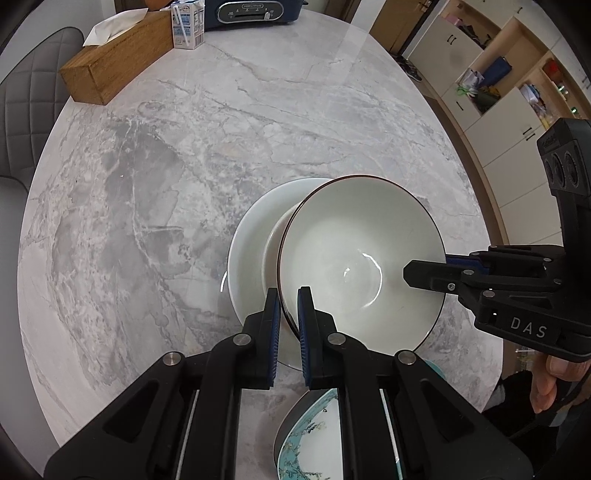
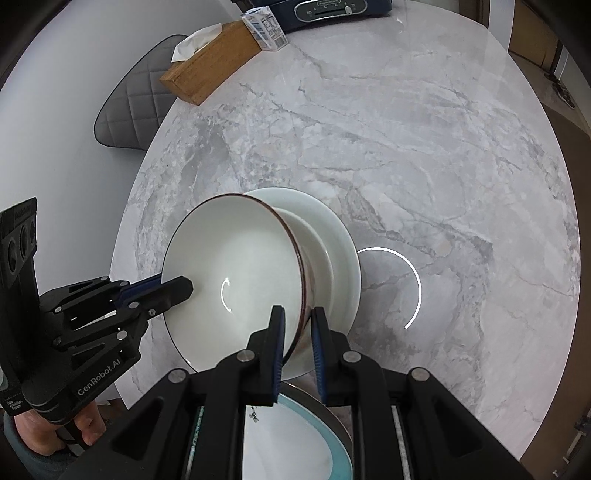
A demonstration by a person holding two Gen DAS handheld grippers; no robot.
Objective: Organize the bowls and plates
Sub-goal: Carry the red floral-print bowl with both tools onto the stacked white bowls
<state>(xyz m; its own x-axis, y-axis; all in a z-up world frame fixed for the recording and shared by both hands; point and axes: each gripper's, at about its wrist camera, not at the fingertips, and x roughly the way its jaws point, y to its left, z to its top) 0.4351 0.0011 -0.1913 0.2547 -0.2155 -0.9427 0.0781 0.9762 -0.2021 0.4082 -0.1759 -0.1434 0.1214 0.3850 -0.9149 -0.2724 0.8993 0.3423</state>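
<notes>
A white bowl with a dark rim [image 1: 354, 251] [image 2: 240, 266] is held from two sides, tilted over a white plate [image 1: 251, 236] [image 2: 332, 229] on the marble table [image 1: 184, 166]. My left gripper [image 1: 289, 291] [image 2: 173, 284] is shut on the bowl's left rim. My right gripper [image 2: 297, 310] [image 1: 428, 267] is shut on the opposite rim, one finger inside the bowl and one outside. I cannot tell whether the bowl's base touches the plate. A teal patterned dish [image 1: 314, 435] [image 2: 295, 443] lies near the table's front edge, partly hidden under the grippers.
At the table's far side are a wooden tissue box [image 1: 114, 59] [image 2: 210, 62], a milk carton [image 1: 188, 26] [image 2: 266, 31] and a dark blue appliance [image 1: 251, 13] [image 2: 332, 9]. A grey chair [image 1: 29, 92] [image 2: 136, 99] stands at the left. Cabinets [image 1: 498, 92] line the right.
</notes>
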